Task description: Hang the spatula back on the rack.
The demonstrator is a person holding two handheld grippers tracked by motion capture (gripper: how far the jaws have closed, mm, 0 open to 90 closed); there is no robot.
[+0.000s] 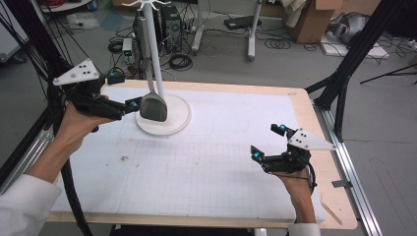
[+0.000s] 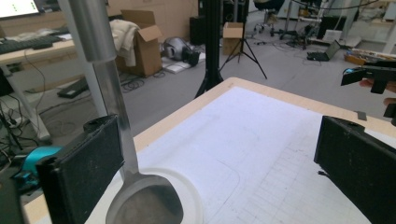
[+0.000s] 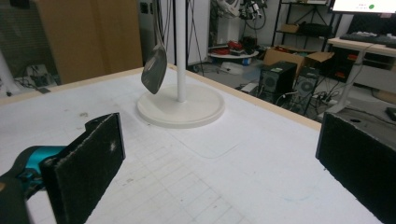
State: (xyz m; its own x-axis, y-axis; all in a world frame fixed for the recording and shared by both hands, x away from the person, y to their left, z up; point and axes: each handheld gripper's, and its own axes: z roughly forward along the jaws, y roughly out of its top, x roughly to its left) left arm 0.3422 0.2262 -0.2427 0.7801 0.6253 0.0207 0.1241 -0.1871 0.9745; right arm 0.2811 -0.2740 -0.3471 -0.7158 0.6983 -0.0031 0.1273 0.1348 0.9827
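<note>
A grey metal serving spoon [image 1: 153,107] hangs from a white stand [image 1: 154,54], its bowl just above the stand's round base [image 1: 178,118] at the table's far left. My left gripper [image 1: 125,91] is open beside the spoon, on its left. In the left gripper view the spoon's handle [image 2: 112,98] runs down just inside the left pad [image 2: 86,168], and the far pad [image 2: 357,163] stands well away from it. My right gripper [image 1: 268,142] rests low at the table's right side, open with nothing between its jaws; its own view shows the spoon [image 3: 154,70] and stand [image 3: 180,51] farther off.
A white gridded mat [image 1: 206,162] covers the wooden table [image 1: 307,105]. Black frame posts [image 1: 344,69] rise at the right and left edges. Cables, computer towers and cardboard boxes [image 1: 314,19] lie on the floor beyond. The other gripper [image 2: 369,77] shows at the right of the left gripper view.
</note>
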